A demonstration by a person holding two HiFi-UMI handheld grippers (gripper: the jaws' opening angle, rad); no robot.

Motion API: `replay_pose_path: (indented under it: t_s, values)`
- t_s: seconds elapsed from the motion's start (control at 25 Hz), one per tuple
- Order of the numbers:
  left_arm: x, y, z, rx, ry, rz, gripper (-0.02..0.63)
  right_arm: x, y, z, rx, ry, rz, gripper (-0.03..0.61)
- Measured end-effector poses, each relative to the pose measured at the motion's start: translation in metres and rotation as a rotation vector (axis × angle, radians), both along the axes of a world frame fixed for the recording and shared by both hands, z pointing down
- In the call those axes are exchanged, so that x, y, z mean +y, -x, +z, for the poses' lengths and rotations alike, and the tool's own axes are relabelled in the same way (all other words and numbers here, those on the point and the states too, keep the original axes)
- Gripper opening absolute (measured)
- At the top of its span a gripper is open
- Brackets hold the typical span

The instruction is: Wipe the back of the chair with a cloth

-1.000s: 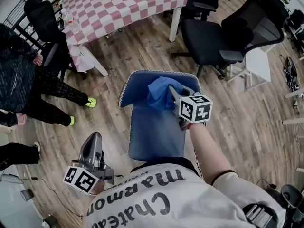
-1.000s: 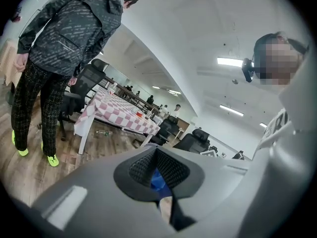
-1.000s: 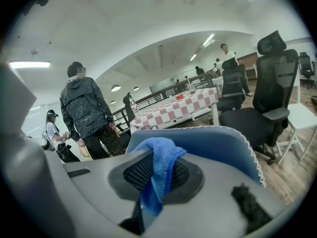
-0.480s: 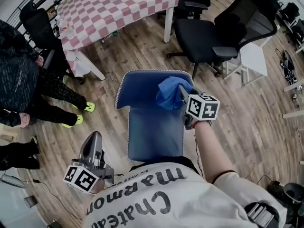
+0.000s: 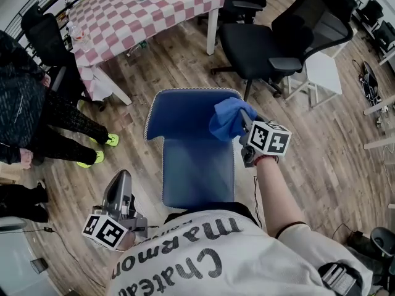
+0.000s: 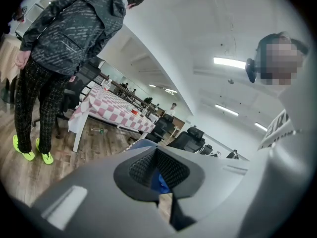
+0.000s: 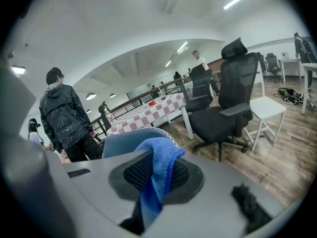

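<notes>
White shirt (image 5: 203,258) with black lettering fills the bottom of the head view. Left gripper (image 5: 121,180) hangs low on the left beside the shirt, above the wood floor (image 5: 123,122) and clear of the chair; in the left gripper view its jaws are pressed all but together with nothing held, only a thin slit showing a bit of blue and floor behind. Right forearm (image 5: 271,190) reaches forward. Right gripper (image 5: 245,123) has its jaws clamped on the blue cloth (image 5: 227,117); in the right gripper view the cloth is bunched over the top of the pads with a tail hanging down between them. Cloth lies over the right edge of the blue chair (image 5: 185,147), at the wider upper part with the white trim; actual contact can't be told for sure. Chair stands straight in front of the person, narrower part nearest the shirt. Further left, a person in a dark patterned jacket (image 5: 21,103) stands with bright yellow-green shoes (image 5: 91,158). Beyond the chair at right, a black office chair (image 5: 278,39) with a small white stool (image 5: 322,73) just beside it. Farthest back, a table with a pink and white check cover (image 5: 142,11) with a few small items on it, too small to tell.
</notes>
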State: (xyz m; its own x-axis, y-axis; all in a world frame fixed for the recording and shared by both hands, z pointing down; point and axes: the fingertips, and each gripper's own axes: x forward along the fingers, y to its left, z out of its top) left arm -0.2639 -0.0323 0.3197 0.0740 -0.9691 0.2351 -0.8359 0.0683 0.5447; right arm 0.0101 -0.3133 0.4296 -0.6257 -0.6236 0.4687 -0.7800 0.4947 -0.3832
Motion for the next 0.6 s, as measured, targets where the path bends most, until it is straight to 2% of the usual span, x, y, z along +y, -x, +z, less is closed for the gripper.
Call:
replay_pose_path:
  t_s: [0.28, 0.44, 0.6]
  values:
    - [0.008, 0.002, -0.003, 0.006, -0.017, -0.031, 0.005, 0.006, -0.016, 0.003, 0.032, 0.012, 0.038, 0.046]
    - [0.019, 0.011, -0.002, -0.007, -0.008, -0.071, 0.004, 0.020, 0.009, 0.004, 0.022, 0.020, -0.033, 0.046]
    - [0.031, 0.021, 0.004, -0.002, 0.010, -0.116, 0.005, 0.041, 0.050, 0.008, 0.030, 0.029, -0.154, 0.046]
